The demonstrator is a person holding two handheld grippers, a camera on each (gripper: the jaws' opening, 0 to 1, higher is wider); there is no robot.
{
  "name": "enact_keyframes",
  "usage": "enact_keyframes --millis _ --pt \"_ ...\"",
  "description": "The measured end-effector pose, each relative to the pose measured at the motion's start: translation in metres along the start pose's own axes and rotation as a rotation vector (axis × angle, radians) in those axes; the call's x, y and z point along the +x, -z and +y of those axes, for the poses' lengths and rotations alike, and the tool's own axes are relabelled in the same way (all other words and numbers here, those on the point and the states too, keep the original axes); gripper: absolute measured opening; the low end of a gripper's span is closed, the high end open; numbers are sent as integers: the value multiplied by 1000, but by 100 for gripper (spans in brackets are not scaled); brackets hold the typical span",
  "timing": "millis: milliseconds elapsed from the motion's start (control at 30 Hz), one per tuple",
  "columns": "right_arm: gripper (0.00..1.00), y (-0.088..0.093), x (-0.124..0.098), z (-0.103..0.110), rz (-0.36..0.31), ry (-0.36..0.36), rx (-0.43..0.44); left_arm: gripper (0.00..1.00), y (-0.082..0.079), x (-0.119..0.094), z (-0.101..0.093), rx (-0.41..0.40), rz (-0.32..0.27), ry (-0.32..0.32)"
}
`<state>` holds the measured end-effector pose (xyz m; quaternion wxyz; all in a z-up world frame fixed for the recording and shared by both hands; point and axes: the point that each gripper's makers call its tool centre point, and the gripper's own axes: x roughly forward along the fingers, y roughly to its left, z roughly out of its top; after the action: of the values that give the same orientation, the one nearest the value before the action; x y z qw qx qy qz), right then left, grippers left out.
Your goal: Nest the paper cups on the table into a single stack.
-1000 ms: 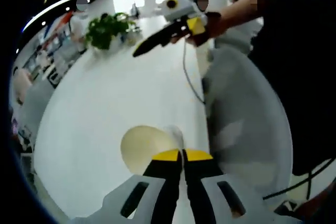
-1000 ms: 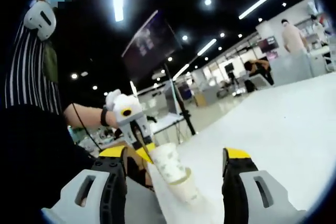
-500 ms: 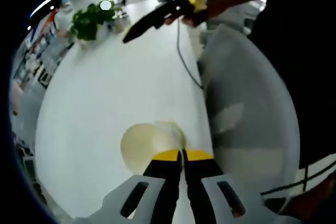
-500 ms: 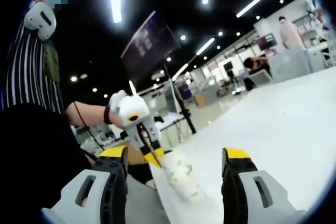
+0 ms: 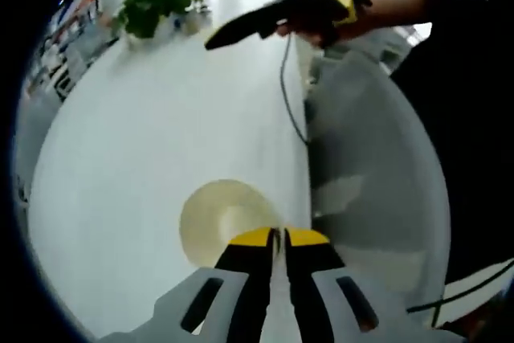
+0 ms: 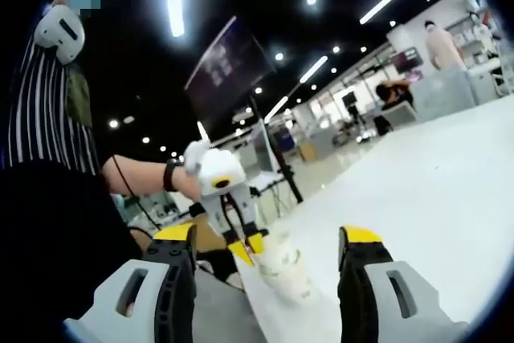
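My left gripper (image 5: 278, 238) is shut on the rim of a paper cup (image 5: 221, 222), whose cream inside faces the left gripper view. In the right gripper view the left gripper (image 6: 247, 247) holds that printed cup (image 6: 277, 255) down on a second paper cup (image 6: 293, 287), which stands at the near edge of the white table (image 6: 418, 182). How deep the upper cup sits is blurred. My right gripper (image 6: 267, 236) is open, its jaws wide apart on either side of the cups and some way short of them. The right gripper (image 5: 241, 30) also shows above the table, held by a hand.
A green potted plant (image 5: 148, 10) stands at the far end of the white table (image 5: 144, 134). A cable (image 5: 287, 94) hangs from the right gripper along the table's edge. The person's body stands close beside that edge. Distant people and desks lie beyond the table.
My left gripper has lowered its cup from above the standing cup down onto it. The right gripper's jaws have stayed open.
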<state>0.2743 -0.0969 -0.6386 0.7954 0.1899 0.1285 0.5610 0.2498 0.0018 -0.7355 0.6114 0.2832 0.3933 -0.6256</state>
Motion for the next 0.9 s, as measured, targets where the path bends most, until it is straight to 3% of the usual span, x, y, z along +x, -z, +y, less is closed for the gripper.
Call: enact_keyframes --millis 367,500,567,800,867,900 --pt "69 4 -1 2 0 4 15 18 2 3 -1 -174 -86 25" --pt "69 4 0 2 0 1 27 17 1 -1 -4 -216 -112 30" --pt "69 3 0 2 -4 2 25 15 -4 -4 1 -139 -155 -13" --pt "70 5 2 0 6 6 32 22 -14 -19 8 -227 -306 -76" --pt "70 4 3 2 -1 2 40 25 -14 -24 7 -208 -327 -91" --pt "70 3 4 3 -8 -1 44 24 -16 -28 9 -203 -366 -113"
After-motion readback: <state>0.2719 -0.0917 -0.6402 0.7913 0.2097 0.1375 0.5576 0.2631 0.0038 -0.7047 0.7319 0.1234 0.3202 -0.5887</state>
